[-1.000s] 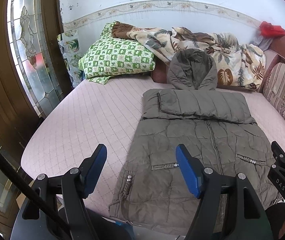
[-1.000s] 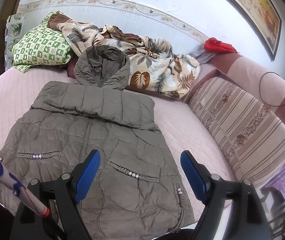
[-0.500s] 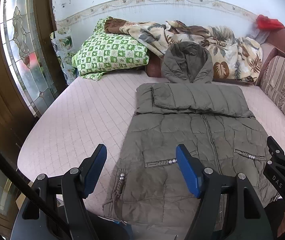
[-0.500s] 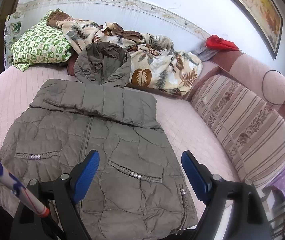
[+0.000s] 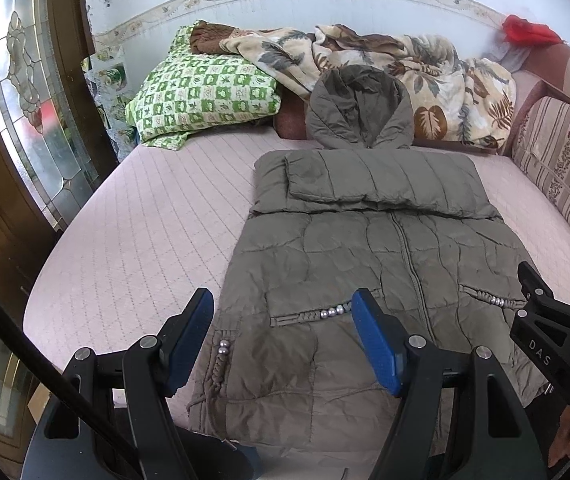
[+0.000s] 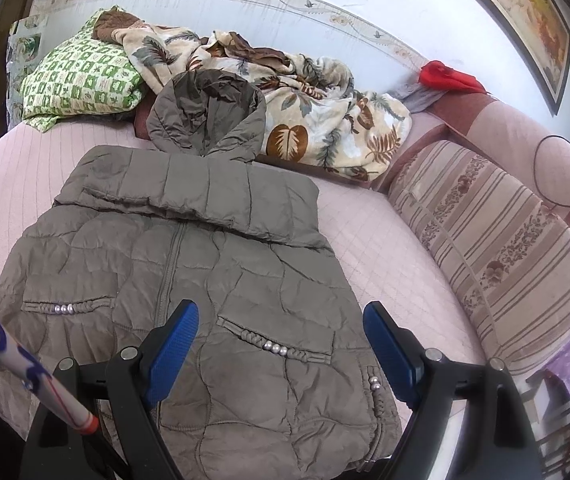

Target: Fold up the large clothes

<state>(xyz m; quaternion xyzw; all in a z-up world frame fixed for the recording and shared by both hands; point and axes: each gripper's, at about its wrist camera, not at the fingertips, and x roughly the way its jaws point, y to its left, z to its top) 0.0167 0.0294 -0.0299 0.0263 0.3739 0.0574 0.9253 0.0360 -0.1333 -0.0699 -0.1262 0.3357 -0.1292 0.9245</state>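
Both views pulled back & up vs 1 s ago: more of quilted jacket (image 5: pixel 369 264) shows, flat on pink bed (image 5: pixel 145 220), sleeves already folded across chest, so prob. hem fold next. Left gripper (image 5: pixel 281 340) & right gripper (image 6: pixel 281 344) wide apart, empty, over hem corners. Leaf blanket (image 5: pixel 401 64) & green pillow (image 5: pixel 201 96) crowd the hood end; striped cushion (image 6: pixel 497 240) near right side.

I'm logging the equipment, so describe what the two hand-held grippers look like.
Each hand-held gripper, left and right, has a matte black angular frame with silver bolts and two blue textured finger pads. White "DAS" lettering marks the right one's frame, seen from the left wrist camera.
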